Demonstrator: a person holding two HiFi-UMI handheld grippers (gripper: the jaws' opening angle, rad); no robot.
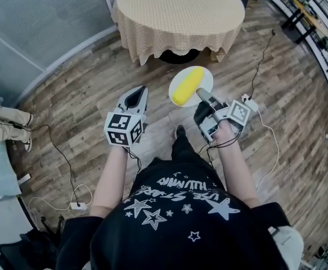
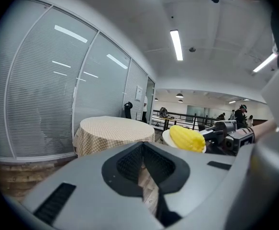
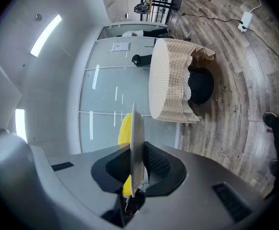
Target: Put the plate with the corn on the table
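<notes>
A white plate (image 1: 176,92) carrying a yellow corn cob (image 1: 188,85) hangs level over the wooden floor, just short of the round table (image 1: 178,16) with its beige checked cloth. My right gripper (image 1: 204,97) is shut on the plate's near rim. In the right gripper view the plate (image 3: 136,143) stands edge-on between the jaws, the corn (image 3: 125,128) behind it and the table (image 3: 170,80) ahead. My left gripper (image 1: 135,97) is held to the left of the plate, a narrow gap between its jaws, holding nothing. The left gripper view shows the corn (image 2: 187,138) and the table (image 2: 113,131).
Cables trail over the floor, with a power strip (image 1: 79,205) near left and another (image 1: 251,103) by my right hand. A curved glass partition (image 1: 40,27) runs at the far left, a railing (image 1: 315,16) at the far right. Someone's legs (image 1: 6,120) show at the left edge.
</notes>
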